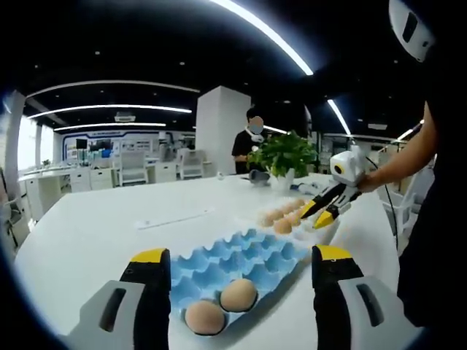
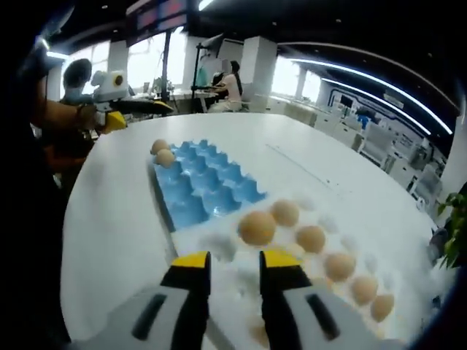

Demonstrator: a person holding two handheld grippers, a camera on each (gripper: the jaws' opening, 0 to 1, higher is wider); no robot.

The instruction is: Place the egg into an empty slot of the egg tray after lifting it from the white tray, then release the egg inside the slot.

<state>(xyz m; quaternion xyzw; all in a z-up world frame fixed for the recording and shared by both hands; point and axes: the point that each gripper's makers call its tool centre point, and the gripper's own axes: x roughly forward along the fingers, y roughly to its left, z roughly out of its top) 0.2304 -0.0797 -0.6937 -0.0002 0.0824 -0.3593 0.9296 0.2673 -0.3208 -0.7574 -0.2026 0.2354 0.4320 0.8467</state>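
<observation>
The blue egg tray lies on the white table just beyond my left gripper, which stands wide open and holds nothing. Two eggs fill the tray's nearest slots. Past it sits the white tray with a row of eggs. My right gripper hovers low over that tray. In the right gripper view, my right gripper is open over the white tray, with a brown egg just beyond its tips. Several more eggs lie to the right. The blue egg tray stretches away toward my left gripper.
A potted plant stands on the table behind the white tray. A person stands further back. The white table runs wide to the left; its edge is close beside the blue tray. Desks and chairs fill the background.
</observation>
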